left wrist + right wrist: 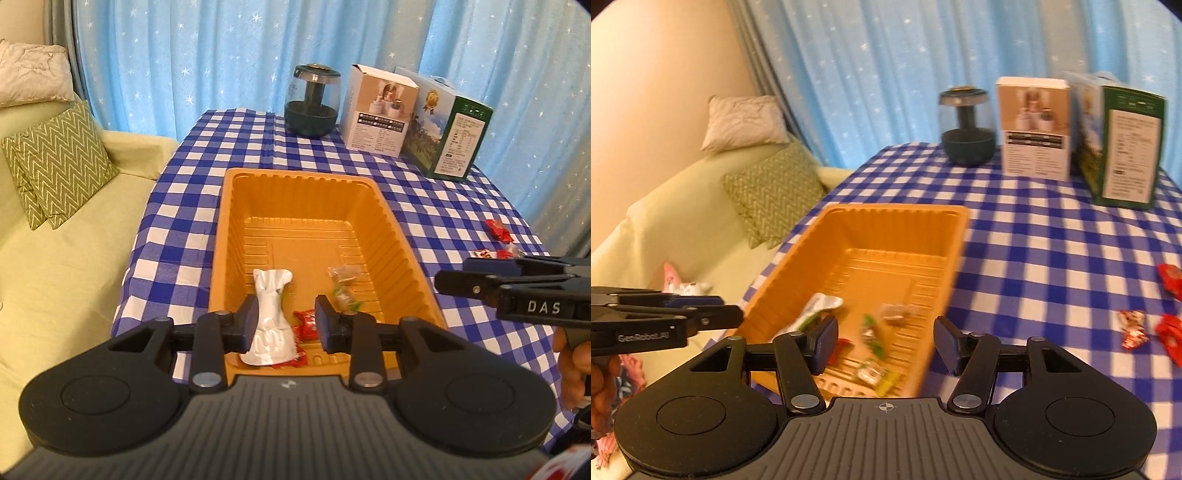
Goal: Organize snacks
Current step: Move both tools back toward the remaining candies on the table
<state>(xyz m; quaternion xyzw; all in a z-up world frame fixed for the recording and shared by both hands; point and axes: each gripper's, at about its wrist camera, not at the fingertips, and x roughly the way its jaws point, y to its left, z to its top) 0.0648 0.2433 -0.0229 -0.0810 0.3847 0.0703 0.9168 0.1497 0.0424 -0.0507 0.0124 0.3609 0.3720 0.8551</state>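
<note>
An orange plastic tray (295, 173) (897, 210) sits on the blue checked tablecloth. In it lie a white packet (273, 317) (822, 304), a red candy (306, 325), a clear-wrapped sweet (343, 275) (895, 312) and green-wrapped sweets (871, 332). My left gripper (284, 325) hangs open over the tray's near end. The white packet shows between its fingers, with a gap to the right pad. My right gripper (886, 343) is open and holds nothing, just right of the left one over the tray's near right side. Loose red candies (1169, 332) (496, 229) lie on the cloth at the right.
At the table's back stand a dark green jar (312, 103), a white box (380, 110) and a green box (450, 136). A pale green sofa with zigzag cushions (55, 166) runs along the table's left edge. A hand (572, 365) holds the right gripper.
</note>
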